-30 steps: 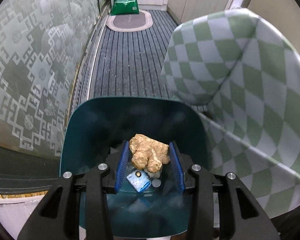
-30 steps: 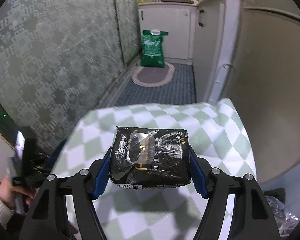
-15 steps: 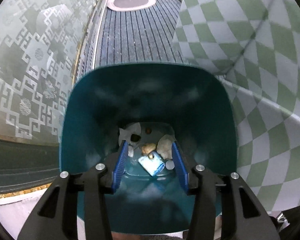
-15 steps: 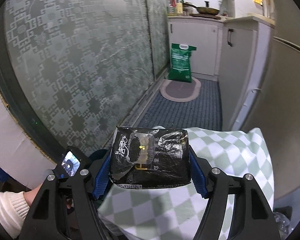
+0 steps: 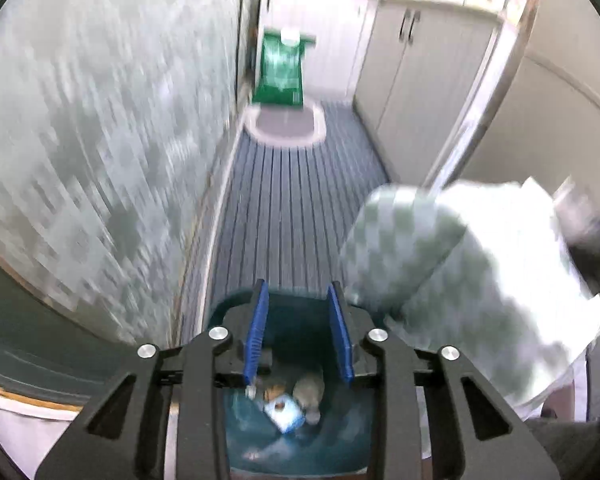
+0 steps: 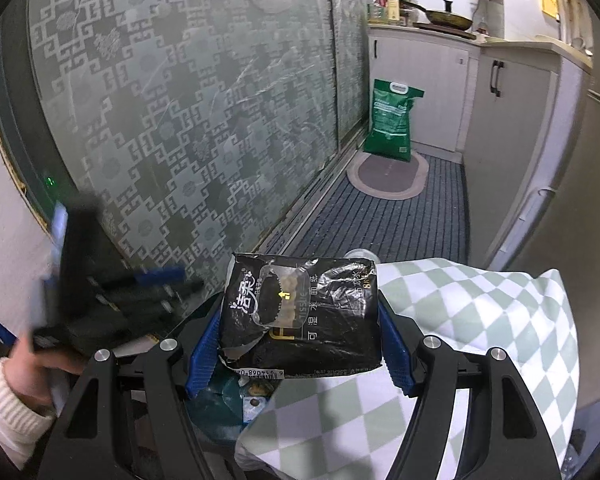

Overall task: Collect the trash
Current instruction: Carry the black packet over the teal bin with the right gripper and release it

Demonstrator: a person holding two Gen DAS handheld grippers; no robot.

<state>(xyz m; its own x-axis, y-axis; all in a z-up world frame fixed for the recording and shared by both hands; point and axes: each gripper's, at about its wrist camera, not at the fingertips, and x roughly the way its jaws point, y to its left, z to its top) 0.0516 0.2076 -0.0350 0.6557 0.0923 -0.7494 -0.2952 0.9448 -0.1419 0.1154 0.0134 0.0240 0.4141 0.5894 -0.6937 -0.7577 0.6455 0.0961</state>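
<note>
**Trash pack held over the bin's edge, bin lies down and to our left**

Trash here is 1 black tissue pack (image 6: pixel 300 316), clamped flat between the blue pads of our right gripper (image 6: pixel 298 344); the jaws stand wide because the pack fills them. Its long axis runs side to side, pad to pad. Directly beneath its lower left corner we see the teal bin (image 6: pixel 216 396), with scraps already at the bottom. A checked cloth (image 6: pixel 452 344) lies just right of the bin, under the pack's right half. We judge the drop needs a small shift left. Our left gripper (image 5: pixel 299 336) hangs over the bin, jaws closing with nothing between them; the view is blurred.
</note>
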